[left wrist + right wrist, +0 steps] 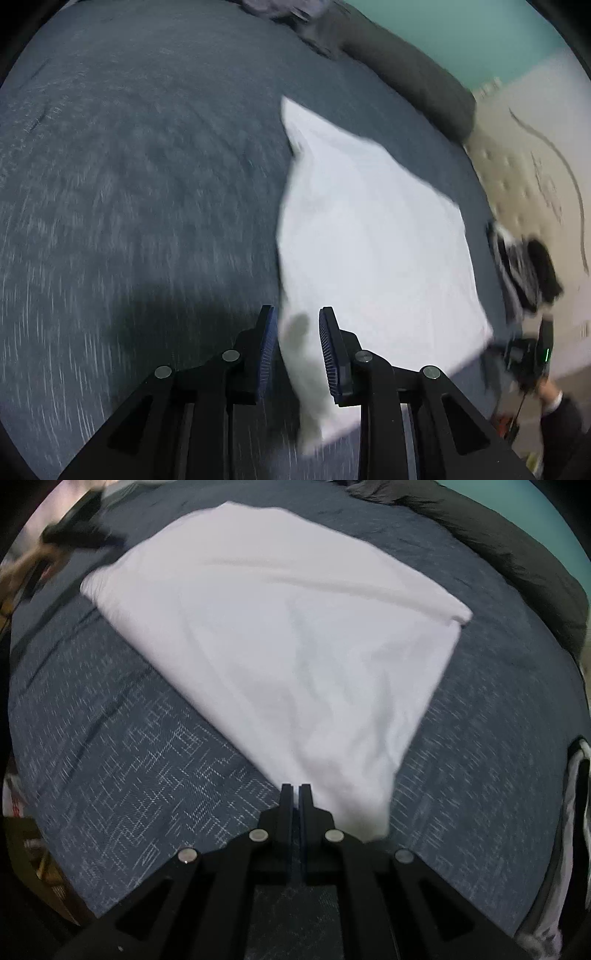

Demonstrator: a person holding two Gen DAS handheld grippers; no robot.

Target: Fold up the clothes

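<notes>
- Dark blue bedding [122, 753] covers the bed; a white cloth [280, 635] is spread across it, partly folded.
- A near corner is pinched by the closed right tool [295, 794].
- The left tool [297, 332] is parted around another edge, pads not pressing.
- Judged mid-fold; next, that edge needs gripping so both corners can be carried across together.

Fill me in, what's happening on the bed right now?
A person with a gripper in each hand is folding a white garment on a dark blue patterned bedspread. The right gripper is shut at the garment's near corner; whether it pinches cloth is unclear. The left gripper stands open with a strip of the white cloth between its fingers, not pressed. A dark bolster lies along the far edge.
</notes>
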